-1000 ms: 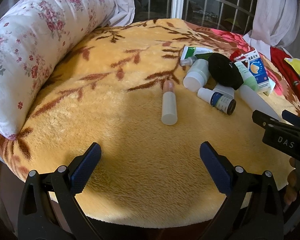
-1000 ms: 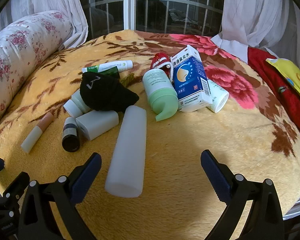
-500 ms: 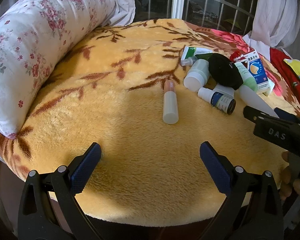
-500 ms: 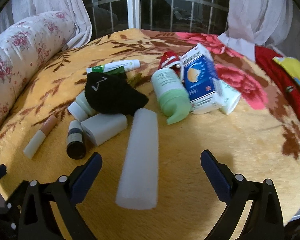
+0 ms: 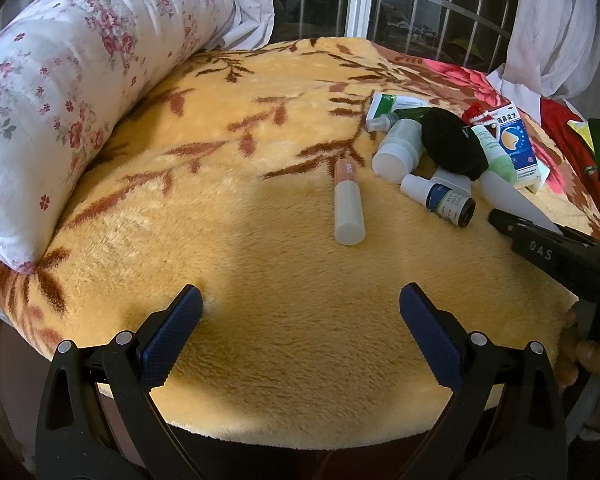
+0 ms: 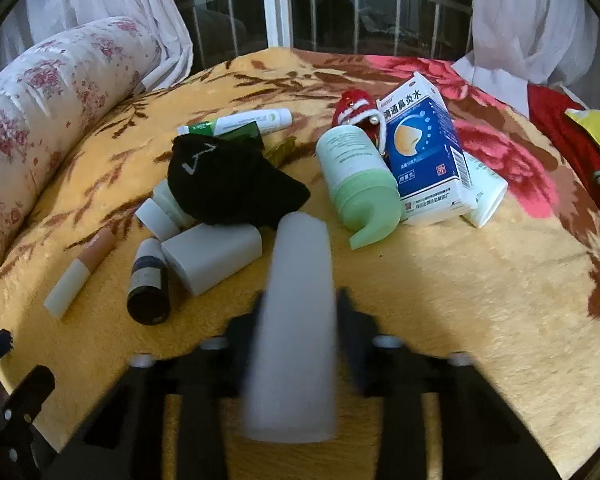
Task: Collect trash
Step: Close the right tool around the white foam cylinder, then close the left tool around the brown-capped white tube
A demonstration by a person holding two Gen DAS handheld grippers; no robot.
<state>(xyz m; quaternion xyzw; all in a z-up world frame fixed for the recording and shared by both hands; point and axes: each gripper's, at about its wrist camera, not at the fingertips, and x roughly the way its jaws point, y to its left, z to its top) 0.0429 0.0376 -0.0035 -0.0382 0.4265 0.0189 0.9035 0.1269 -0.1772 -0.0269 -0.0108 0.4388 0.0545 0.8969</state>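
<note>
A pile of trash lies on the yellow floral blanket (image 5: 228, 216). My right gripper (image 6: 300, 312) has closed around a long white tube (image 6: 296, 320), which lies between its blurred fingers. Behind it are a black cloth (image 6: 228, 184), a green bottle (image 6: 360, 184), a blue and white box (image 6: 424, 156), a dark vial (image 6: 148, 284), a white container (image 6: 212, 256) and a peach and white stick (image 6: 80, 272). My left gripper (image 5: 300, 328) is open and empty near the blanket's front edge. The stick (image 5: 348, 204) lies ahead of it.
A floral bolster pillow (image 5: 60, 100) runs along the left. A window with bars and white curtains (image 6: 520, 12) is behind the bed. Red cloth (image 6: 572, 128) lies at the right edge. The right gripper's body (image 5: 548, 252) shows in the left wrist view.
My right gripper moved forward and left over the white tube and closed on it. The left gripper has stayed open and nearly still.
</note>
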